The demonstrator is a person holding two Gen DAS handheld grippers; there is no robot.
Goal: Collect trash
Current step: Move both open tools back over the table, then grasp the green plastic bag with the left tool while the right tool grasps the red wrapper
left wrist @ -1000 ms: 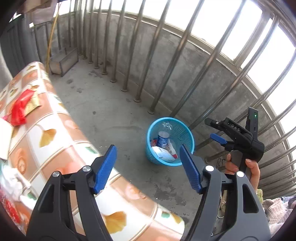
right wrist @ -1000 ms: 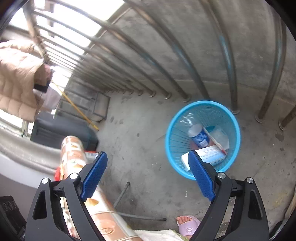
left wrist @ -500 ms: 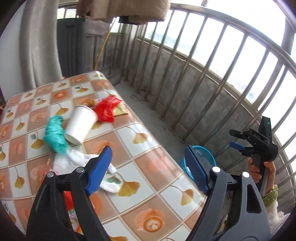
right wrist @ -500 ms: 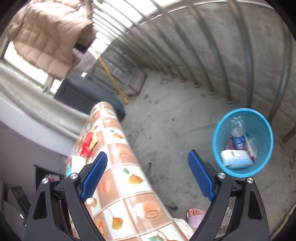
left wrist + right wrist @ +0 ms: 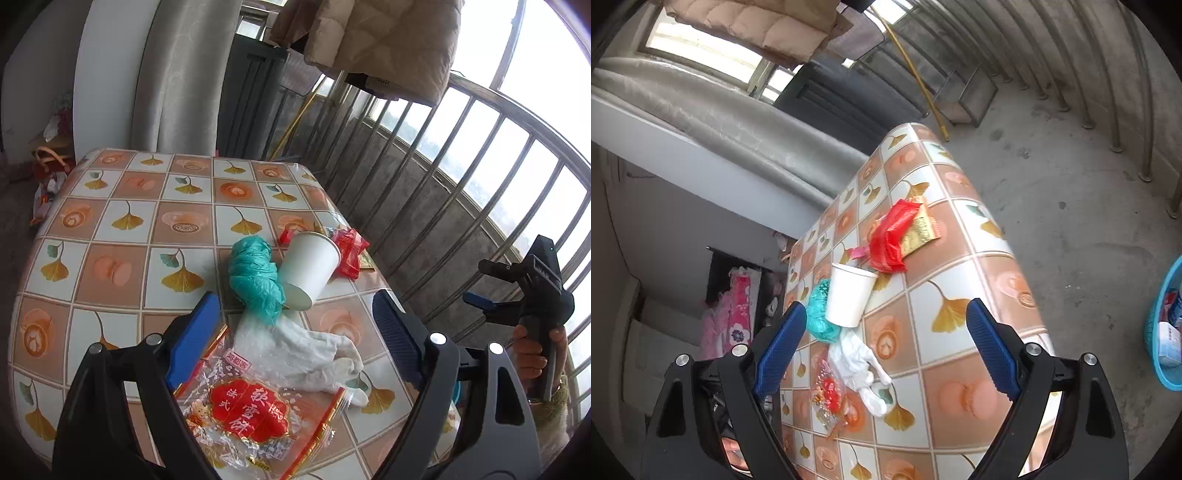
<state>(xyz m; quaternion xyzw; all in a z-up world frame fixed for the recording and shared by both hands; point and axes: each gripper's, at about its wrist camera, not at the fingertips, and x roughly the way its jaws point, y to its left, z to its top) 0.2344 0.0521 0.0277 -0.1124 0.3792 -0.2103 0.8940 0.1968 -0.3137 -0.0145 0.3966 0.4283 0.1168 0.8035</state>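
Observation:
Trash lies on the tiled-pattern table (image 5: 122, 221) (image 5: 960, 266): a tipped white paper cup (image 5: 310, 267) (image 5: 847, 299), a teal plastic bag (image 5: 255, 277) (image 5: 818, 317), a white glove (image 5: 306, 354) (image 5: 860, 365), a clear snack wrapper with a red label (image 5: 247, 410) (image 5: 827, 395) and a red bag on gold foil (image 5: 349, 251) (image 5: 892, 236). My left gripper (image 5: 295, 332) hovers over the glove and wrapper; its jaws are opening with nothing between them. My right gripper (image 5: 886, 343) (image 5: 491, 291) hangs open and empty above the table's edge. The blue trash basket (image 5: 1160, 332) holds several items.
A metal railing (image 5: 461, 177) runs along the balcony to the right of the table. A beige quilted jacket (image 5: 373, 40) hangs overhead. Grey curtain (image 5: 173, 74) and a dark cabinet (image 5: 251, 99) stand behind the table. Bare concrete floor (image 5: 1071, 166) lies between table and railing.
Both grippers swung away from the blue basket on the floor toward the table, so the trash on the tabletop now fills both views. The left jaws widened a little.

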